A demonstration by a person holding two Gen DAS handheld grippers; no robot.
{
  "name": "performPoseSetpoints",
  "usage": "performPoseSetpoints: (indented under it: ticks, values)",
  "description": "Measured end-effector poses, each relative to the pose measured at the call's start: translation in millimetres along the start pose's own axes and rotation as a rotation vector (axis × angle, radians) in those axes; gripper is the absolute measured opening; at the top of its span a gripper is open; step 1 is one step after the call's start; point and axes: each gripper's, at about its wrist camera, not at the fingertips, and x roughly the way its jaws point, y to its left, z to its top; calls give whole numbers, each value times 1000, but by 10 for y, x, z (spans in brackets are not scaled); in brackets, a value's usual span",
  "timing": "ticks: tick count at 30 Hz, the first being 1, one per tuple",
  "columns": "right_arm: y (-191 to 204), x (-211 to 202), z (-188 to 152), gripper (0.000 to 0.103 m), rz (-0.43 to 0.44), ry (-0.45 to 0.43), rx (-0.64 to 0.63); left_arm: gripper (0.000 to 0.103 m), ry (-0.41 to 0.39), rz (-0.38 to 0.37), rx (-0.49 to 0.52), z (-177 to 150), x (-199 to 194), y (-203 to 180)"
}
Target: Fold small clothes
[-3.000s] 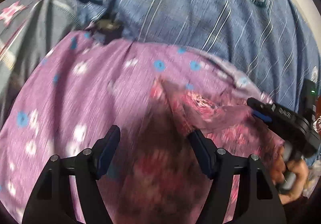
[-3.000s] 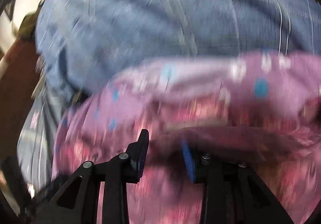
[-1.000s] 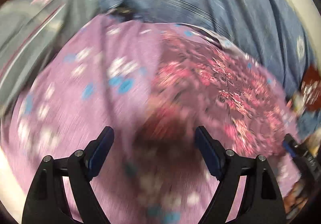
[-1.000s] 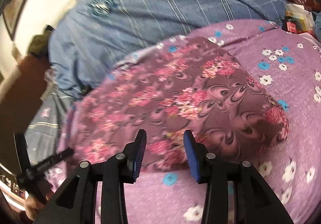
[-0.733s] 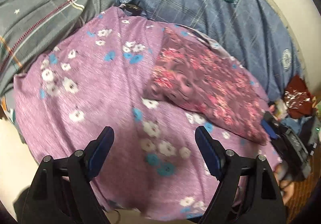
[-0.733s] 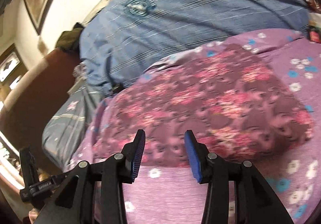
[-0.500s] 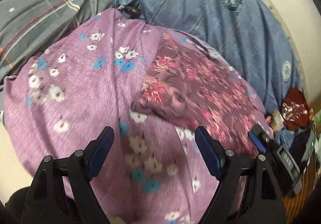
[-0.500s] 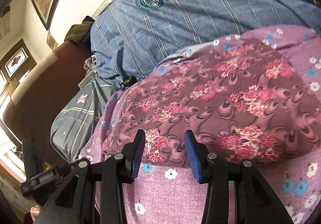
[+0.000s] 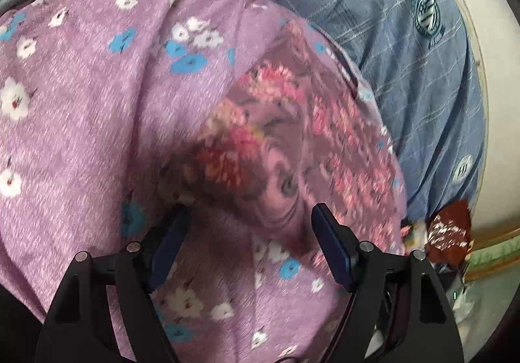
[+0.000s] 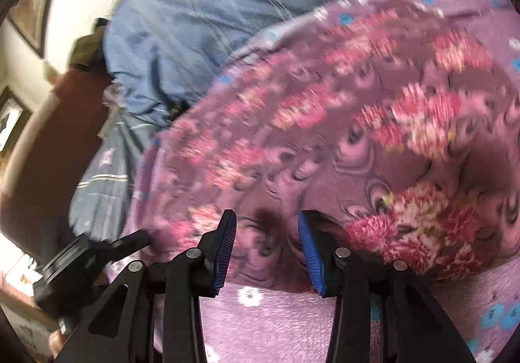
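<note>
The right gripper [image 10: 266, 249], jaws apart, hangs over the folded floral cloth [image 10: 341, 122] on a purple flowered sheet [image 10: 276, 320].

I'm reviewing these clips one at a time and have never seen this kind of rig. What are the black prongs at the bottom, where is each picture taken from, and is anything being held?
There is no robot here. A person holds a hand-operated two-finger clamp in each hand, and a fisheye camera on each clamp looks forward along its fingers. One picture comes from the left gripper, the other from the right gripper; the prongs are their fingers.

Below lies a lilac sheet with white and blue flowers, and on it the folded maroon floral garment. Behind is a blue striped cover.

Both grippers are open at the garment's near edge. The left jaws have just been closing slightly, but neither pair visibly pinches cloth. The pictures are blurred.
</note>
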Motion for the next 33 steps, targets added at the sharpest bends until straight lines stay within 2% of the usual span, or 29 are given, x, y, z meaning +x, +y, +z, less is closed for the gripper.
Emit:
performPoseSetpoints:
  ticks: [5,8,11,14,17,19,20,21,23,24,27,33]
  values:
    - [-81,-161,35,43,5,-57,21,76,-21,-36,-24,99,19,-73]
    - [-99,-204,47,43,0,-61,18,54,-38,-42,-50,120,64,-95]
    - [-96,-197,41,43,1,-52,7,41,-50,-13,-26,126,102,-133]
    - [-88,-140,42,43,-12,-28,5,41,-52,-24,-56,133,165,-105]
    - [-109,-108,33,43,-13,-20,16,51,-52,-45,-89,150,210,-98]
    - [-108,-106,26,42,-12,-21,15,51,-56,-35,-85,158,216,-132]
    - [-108,-104,23,42,-14,-22,15,50,-58,-17,-72,161,217,-164]
    - [-109,-103,20,42,-17,-22,15,37,-67,0,-60,158,209,-185]
    - [-116,-96,18,42,-20,-20,19,22,-85,38,-29,154,188,-245]
    - [-121,-98,19,42,-21,-21,20,18,-93,48,-13,148,170,-278]
    - [-144,-112,30,42,-17,-28,30,13,-121,68,56,131,82,-432]
    - [-236,-243,83,42,-7,-64,67,10,-177,88,223,73,-119,-885]
